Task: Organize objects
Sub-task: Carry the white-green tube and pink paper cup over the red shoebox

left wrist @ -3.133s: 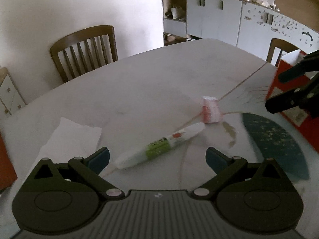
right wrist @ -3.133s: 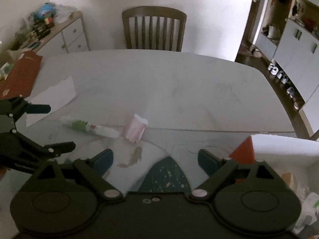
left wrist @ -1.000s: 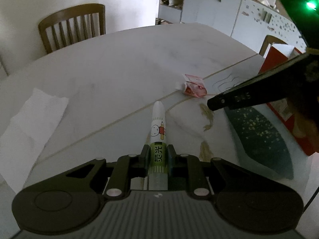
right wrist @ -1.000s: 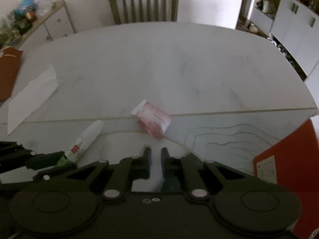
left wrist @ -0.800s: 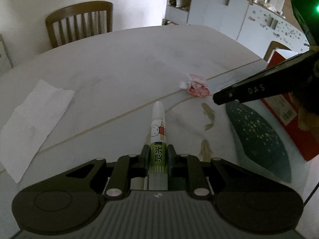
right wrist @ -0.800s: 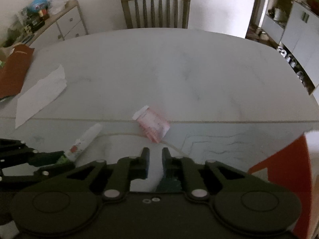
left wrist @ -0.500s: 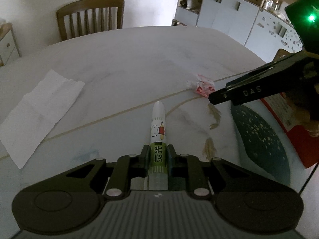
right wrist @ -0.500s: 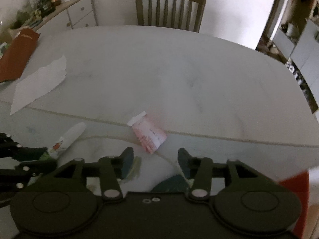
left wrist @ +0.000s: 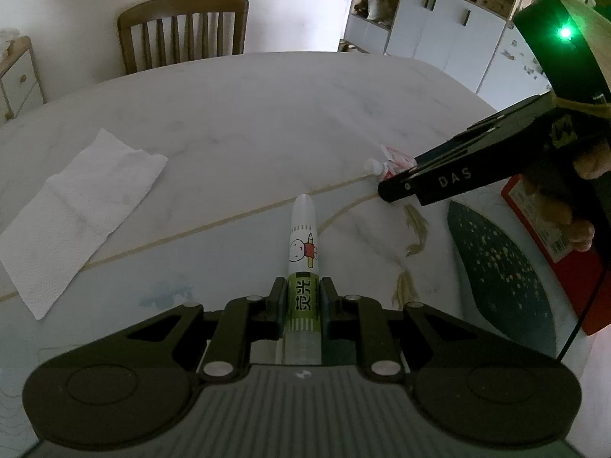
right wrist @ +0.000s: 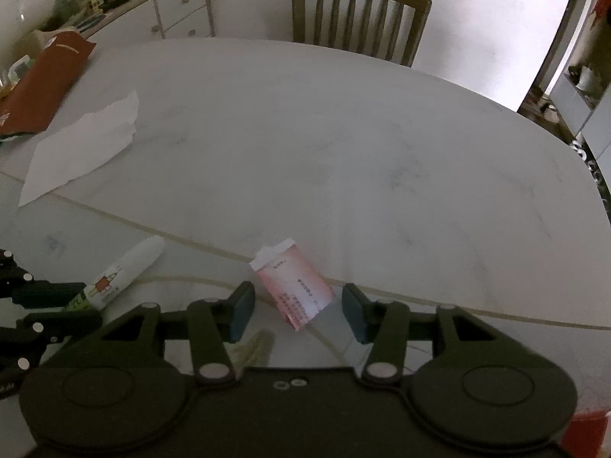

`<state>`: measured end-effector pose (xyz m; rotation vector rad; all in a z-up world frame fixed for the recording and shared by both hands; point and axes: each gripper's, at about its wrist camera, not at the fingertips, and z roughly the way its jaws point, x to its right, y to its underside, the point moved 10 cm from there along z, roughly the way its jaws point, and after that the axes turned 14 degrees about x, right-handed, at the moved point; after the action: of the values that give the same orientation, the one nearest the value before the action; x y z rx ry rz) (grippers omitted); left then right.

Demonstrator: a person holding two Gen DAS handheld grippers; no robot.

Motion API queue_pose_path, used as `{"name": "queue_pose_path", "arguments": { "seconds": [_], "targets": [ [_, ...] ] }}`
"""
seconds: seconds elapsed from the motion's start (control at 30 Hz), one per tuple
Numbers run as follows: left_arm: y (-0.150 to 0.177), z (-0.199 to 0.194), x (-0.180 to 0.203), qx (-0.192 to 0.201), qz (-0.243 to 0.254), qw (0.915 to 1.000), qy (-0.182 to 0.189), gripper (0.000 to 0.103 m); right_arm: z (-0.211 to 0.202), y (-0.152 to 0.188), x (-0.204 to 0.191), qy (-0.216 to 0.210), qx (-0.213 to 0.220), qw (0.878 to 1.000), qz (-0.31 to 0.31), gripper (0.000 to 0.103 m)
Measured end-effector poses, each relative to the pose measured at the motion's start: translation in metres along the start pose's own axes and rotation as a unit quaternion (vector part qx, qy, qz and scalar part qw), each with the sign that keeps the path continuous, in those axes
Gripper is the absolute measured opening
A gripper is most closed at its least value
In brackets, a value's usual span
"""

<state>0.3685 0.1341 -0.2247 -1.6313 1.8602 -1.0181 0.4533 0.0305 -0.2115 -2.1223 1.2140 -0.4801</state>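
1. left wrist view: left gripper clamped tight on the rear, green-labelled end of a white tube; the capped nose sticks straight out ahead of the fingers, over the table. the tube looks light, stiff and smooth, so it may slip; the grip near the tail lets the nose droop.
2. same view: right gripper comes in from the right, its tip just in front of a small pink packet. a paper towel lies well off to the left.
3. right wrist view: right gripper is spread wide, holding nothing. the pink packet lies flat between and just ahead of the fingers, skewed.
4. the packet looks thin, soft and crushable; best pinched across its narrow width, mid-body.
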Motion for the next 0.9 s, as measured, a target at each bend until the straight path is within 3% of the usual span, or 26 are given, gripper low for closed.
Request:
{"name": "queue_pose_path", "arguments": {
  "seconds": [0.13, 0.33, 0.57, 0.9],
  "targets": [
    [0.000, -0.001, -0.001, 0.000, -0.007, 1.0000, -0.002, 0.016, -0.005, 0.003, -0.001, -0.002, -0.001, 1.000, 0.004, 0.032],
    [0.001, -0.003, -0.001, -0.001, -0.024, 0.9997, -0.006, 0.016, -0.017, 0.015, -0.009, -0.002, -0.013, 1.000, 0.015, 0.030],
    [0.009, -0.012, 0.006, -0.005, -0.052, 0.9986, 0.003, 0.016, -0.049, 0.041, -0.018, 0.002, -0.019, 0.997, 0.071, 0.029],
    [0.021, -0.042, 0.026, -0.002, -0.099, 0.9950, 0.013, 0.016, -0.105, 0.068, -0.022, 0.003, -0.003, 0.992, 0.128, 0.029]
  ]
}}
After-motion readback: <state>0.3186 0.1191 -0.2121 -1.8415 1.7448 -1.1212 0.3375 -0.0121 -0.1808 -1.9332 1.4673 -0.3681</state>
